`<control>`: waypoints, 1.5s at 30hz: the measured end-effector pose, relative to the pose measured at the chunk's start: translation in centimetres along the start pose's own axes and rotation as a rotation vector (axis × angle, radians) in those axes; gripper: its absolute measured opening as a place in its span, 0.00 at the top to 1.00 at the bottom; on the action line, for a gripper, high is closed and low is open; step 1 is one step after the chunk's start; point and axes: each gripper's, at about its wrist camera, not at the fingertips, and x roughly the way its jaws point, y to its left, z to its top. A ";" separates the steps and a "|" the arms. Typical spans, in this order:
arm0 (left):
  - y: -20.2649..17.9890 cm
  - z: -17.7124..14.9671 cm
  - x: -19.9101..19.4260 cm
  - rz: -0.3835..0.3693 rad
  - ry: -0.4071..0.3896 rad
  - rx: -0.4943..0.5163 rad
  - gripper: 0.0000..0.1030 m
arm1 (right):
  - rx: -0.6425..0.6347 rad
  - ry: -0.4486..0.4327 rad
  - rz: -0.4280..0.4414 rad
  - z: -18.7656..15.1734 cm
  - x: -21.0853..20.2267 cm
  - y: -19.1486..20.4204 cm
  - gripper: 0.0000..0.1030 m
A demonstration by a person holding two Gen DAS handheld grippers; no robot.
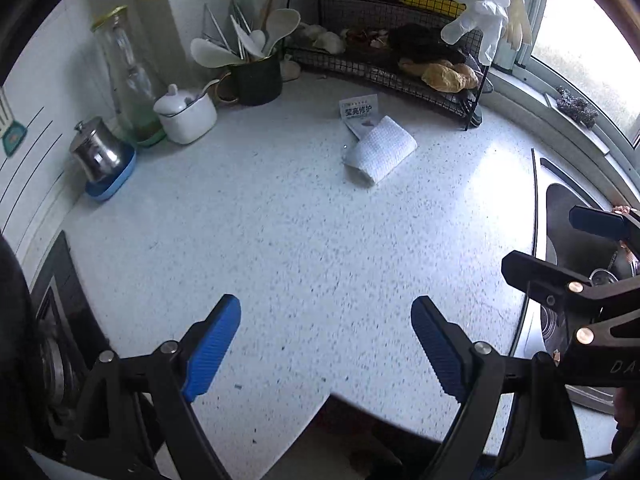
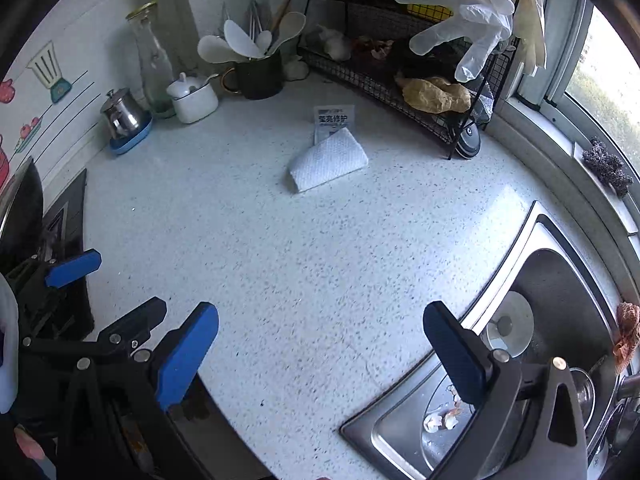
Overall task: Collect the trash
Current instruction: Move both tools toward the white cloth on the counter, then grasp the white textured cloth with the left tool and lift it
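step: reach-in, by my reading; both grippers hang over the counter (image 1: 280, 248) pointing steeply down, with nothing collected between the fingers of either one

left gripper (image 1: 326, 344): released, blue pads spread wide, only bare counter between them

right gripper (image 2: 320, 354): released as well, pads far apart and empty; one pad sits over the counter, the other over the sink (image 2: 560, 280) rim

trash: a folded paper towel (image 1: 382, 148) lies flat on the counter well ahead of both sets of fingers, its far end resting on a small printed sachet (image 1: 358, 110) that peeks out behind it; both lie just short of the wire rack (image 1: 400, 68)

other scraps: pale bits lie in the sink, below and beside the right gripper's outer finger; whether they count as trash I cannot tell

next move: I would judge a forward reach to the towel, fingers straddling its narrow width, then a close low on the counter; the towel is thin and limp, so the pads must come down to the surface; the sachet lies flat and may need a separate pinch at an edge

edges: counter front edge runs just under the fingers; sink rim to the right of them; a black stove top (image 2: 68, 216) to the left

room: the stretch between fingers and towel is bare; jars and a utensil cup (image 1: 256, 76) crowd the far left, the rack crowds the far right

risk: a hanging glove (image 1: 480, 12) droops off the rack above the towel's far side
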 end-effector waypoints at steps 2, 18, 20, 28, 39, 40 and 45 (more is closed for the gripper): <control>-0.7 2.0 1.2 -0.003 0.007 0.012 0.17 | 0.014 0.002 -0.005 1.1 0.4 -1.3 0.01; -4.0 12.7 12.3 -0.026 0.089 0.128 0.17 | 0.093 0.090 -0.026 7.2 8.1 -8.1 0.01; -4.5 13.4 13.7 -0.020 0.098 0.152 0.17 | 0.104 0.104 -0.026 7.5 9.1 -8.7 0.01; -6.5 14.7 17.7 -0.032 0.117 0.227 0.17 | 0.162 0.127 -0.007 7.5 10.7 -11.1 0.01; -8.6 14.2 18.3 -0.100 0.131 0.237 0.50 | 0.178 0.143 0.003 5.9 10.0 -13.2 0.01; -8.7 14.0 18.1 -0.115 0.131 0.233 0.62 | 0.177 0.141 0.006 5.8 9.8 -13.1 0.01; -9.1 12.9 17.1 -0.097 0.137 0.241 0.84 | 0.171 0.128 0.028 5.0 8.9 -12.3 0.01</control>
